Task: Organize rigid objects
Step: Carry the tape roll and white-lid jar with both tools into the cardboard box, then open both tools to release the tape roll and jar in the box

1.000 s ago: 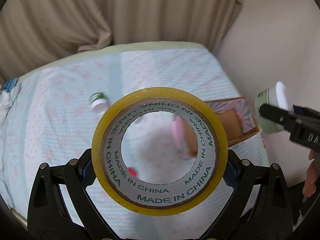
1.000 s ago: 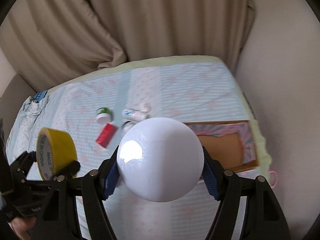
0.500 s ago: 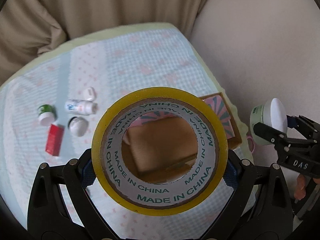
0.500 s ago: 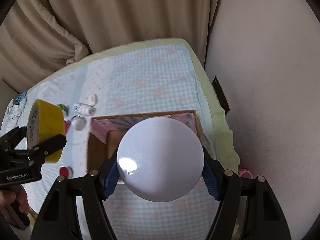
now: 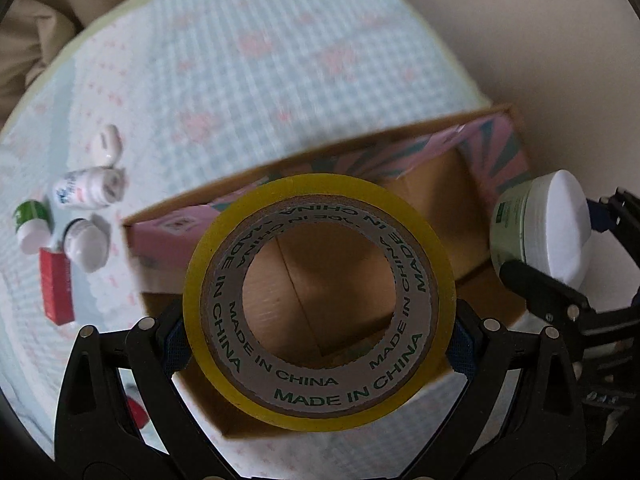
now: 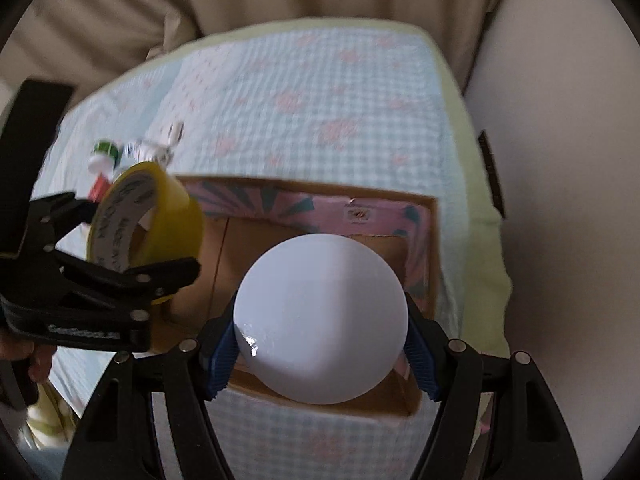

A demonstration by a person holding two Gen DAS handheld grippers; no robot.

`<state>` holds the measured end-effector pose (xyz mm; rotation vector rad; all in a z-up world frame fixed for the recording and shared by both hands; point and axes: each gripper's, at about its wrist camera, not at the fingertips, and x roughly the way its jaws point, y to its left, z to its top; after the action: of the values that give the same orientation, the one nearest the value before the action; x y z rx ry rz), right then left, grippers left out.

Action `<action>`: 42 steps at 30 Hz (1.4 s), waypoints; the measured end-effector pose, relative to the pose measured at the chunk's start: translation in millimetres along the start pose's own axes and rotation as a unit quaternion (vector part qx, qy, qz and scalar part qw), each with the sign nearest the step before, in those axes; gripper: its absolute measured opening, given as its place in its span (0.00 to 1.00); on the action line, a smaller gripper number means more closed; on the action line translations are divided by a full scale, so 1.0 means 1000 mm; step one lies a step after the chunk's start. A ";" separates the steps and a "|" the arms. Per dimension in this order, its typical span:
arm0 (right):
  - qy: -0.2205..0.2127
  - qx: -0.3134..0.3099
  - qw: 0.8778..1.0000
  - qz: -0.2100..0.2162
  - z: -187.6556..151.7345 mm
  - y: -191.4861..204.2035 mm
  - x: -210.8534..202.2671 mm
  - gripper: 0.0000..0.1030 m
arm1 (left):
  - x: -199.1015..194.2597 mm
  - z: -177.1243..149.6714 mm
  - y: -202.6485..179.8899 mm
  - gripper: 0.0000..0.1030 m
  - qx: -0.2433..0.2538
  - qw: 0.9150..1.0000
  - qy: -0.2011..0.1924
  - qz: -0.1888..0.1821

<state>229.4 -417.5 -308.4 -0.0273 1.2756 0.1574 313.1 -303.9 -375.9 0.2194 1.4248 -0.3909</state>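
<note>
My left gripper (image 5: 318, 344) is shut on a yellow tape roll (image 5: 224, 264), held over the left part of an open cardboard box (image 5: 452, 208) with a pink lining. The roll also shows in the right wrist view (image 6: 176, 200). My right gripper (image 6: 322, 350) is shut on a round jar with a white lid (image 6: 320, 316), held over the box (image 6: 280, 208). In the left wrist view the jar (image 5: 536, 220) shows a green label and hangs at the box's right end.
The box lies on a bed with a light blue checked cover (image 5: 248, 60). Left of the box lie a red box (image 5: 56, 288), a white bottle (image 5: 86, 188), a green-banded bottle (image 5: 30, 220) and white caps. A wall (image 6: 560, 160) stands right of the bed.
Both grippers have moved forward and down toward the box, which now fills the view beneath them. The tape roll and the jar stay gripped.
</note>
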 end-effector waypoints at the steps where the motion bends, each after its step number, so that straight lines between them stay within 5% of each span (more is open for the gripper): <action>1: 0.005 -0.014 1.000 0.002 -0.001 0.001 0.009 0.66 | 0.008 0.001 -0.001 0.94 0.001 1.000 0.006 0.002; 12: 0.047 -0.104 0.993 0.018 -0.014 0.010 0.072 0.66 | 0.071 0.004 0.002 0.94 -0.026 0.997 0.068 0.002; 24: 0.059 -0.108 0.992 0.028 -0.022 0.010 0.089 0.66 | 0.066 0.006 -0.010 0.94 -0.023 0.997 0.072 0.006; 26: 0.061 -0.101 0.993 0.031 -0.022 0.009 0.088 0.70 | 0.064 0.005 -0.011 1.00 -0.024 0.997 0.078 0.006; 28: 0.069 -0.102 0.991 0.052 -0.021 0.012 0.086 0.96 | 0.055 0.005 -0.012 1.00 -0.023 0.997 0.067 0.009; 29: 0.065 -0.102 0.991 0.065 -0.021 0.014 0.084 1.00 | 0.054 0.005 -0.012 1.00 -0.021 0.998 0.065 0.009; 42: 0.054 -0.092 0.994 0.029 -0.025 0.019 0.071 1.00 | 0.026 -0.004 -0.019 1.00 -0.010 0.999 0.049 0.007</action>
<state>222.9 -393.7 -382.7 -0.1594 1.3670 0.3270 304.0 -323.3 -400.7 0.2337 1.5233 -0.3583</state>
